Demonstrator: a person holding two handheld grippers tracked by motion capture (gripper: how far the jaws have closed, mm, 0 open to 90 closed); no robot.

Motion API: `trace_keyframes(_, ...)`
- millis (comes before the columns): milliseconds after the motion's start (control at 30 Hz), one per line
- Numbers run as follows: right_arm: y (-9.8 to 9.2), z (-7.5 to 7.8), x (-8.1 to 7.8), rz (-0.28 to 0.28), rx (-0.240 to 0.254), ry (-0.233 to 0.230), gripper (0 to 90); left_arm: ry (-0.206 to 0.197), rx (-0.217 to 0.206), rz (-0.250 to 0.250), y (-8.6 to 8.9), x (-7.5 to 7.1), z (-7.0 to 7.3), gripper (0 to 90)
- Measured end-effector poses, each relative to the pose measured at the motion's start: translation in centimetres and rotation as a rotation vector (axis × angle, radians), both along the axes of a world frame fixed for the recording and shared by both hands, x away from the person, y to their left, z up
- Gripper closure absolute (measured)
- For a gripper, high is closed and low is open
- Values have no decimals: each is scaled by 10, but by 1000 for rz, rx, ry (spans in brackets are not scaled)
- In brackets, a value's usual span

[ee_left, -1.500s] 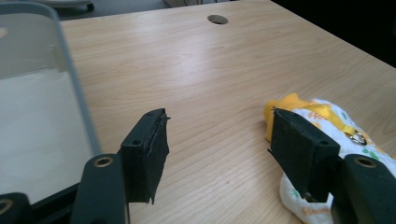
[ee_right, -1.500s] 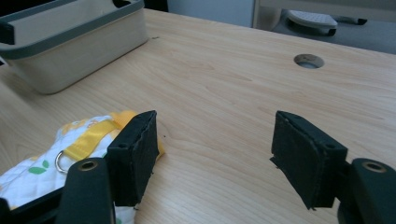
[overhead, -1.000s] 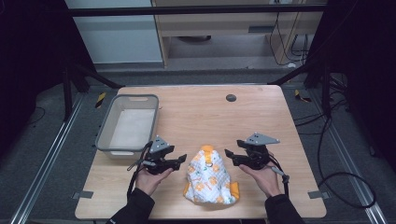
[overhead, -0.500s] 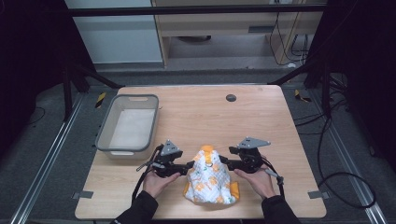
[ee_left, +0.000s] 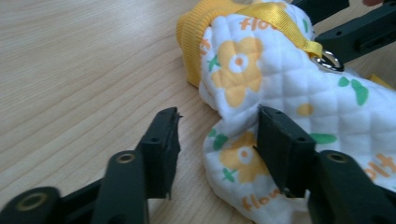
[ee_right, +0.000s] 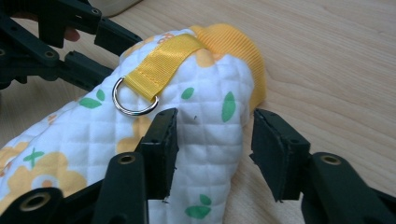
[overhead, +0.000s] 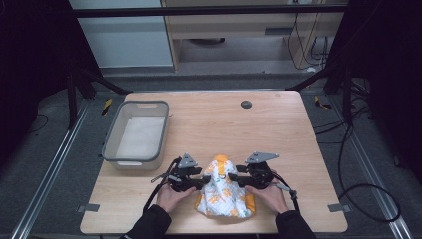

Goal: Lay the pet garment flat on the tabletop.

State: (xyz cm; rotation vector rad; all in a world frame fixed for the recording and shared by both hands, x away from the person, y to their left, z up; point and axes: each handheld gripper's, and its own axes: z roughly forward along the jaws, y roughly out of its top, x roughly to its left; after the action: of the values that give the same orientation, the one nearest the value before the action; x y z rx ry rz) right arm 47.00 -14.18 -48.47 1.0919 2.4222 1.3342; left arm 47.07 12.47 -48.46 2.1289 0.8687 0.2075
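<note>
A quilted white garment (overhead: 222,193) with orange flowers, a yellow ribbed collar (overhead: 221,161) and a yellow strap with a metal ring (ee_right: 133,97) lies near the table's front edge. My left gripper (overhead: 201,183) is at its left side. In the left gripper view, the jaws (ee_left: 217,140) have just been closing around a fold of the cloth (ee_left: 289,79); one jaw touches it and the other stands apart. My right gripper (overhead: 238,180) is at the garment's right side. Its jaws (ee_right: 212,144) have also been closing; one rests on the cloth (ee_right: 205,107) and the other is clear.
A grey plastic bin (overhead: 110,139) with a white lining stands on the left of the wooden table (overhead: 278,129). A small dark round cap (overhead: 245,104) sits near the far edge. Dark frame bars and cables surround the table.
Both hands have come inward and down onto the garment's two sides. The jaws of both grippers stand narrower than before.
</note>
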Motion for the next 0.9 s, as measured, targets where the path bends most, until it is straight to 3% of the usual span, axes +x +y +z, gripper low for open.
trace_keyframes(167, 2, -1, 0, 17, -1, 0, 668, 16, 10, -15, -4, -2, -4, 708)
trace_keyframes(333, -1, 1, -1, 6, -10, -4, 826, 38, -31, -18, 1, -1, 0, 843)
trace_keyframes(500, -4, 6, -2, 5, 4, -7, 861, 17, -41, -24, 2, -5, 6, 876)
trace_keyframes(633, -10, 16, -7, -2, 30, -29, 862, 7, -80, -31, 6, -9, 18, 880)
trace_keyframes(700, -14, 22, -11, -7, 32, -51, 862, -9, -111, -29, 8, -14, 27, 881)
trace_keyframes(900, -23, 40, -27, -9, 60, -114, 861, -62, -129, -39, 7, -26, 49, 882)
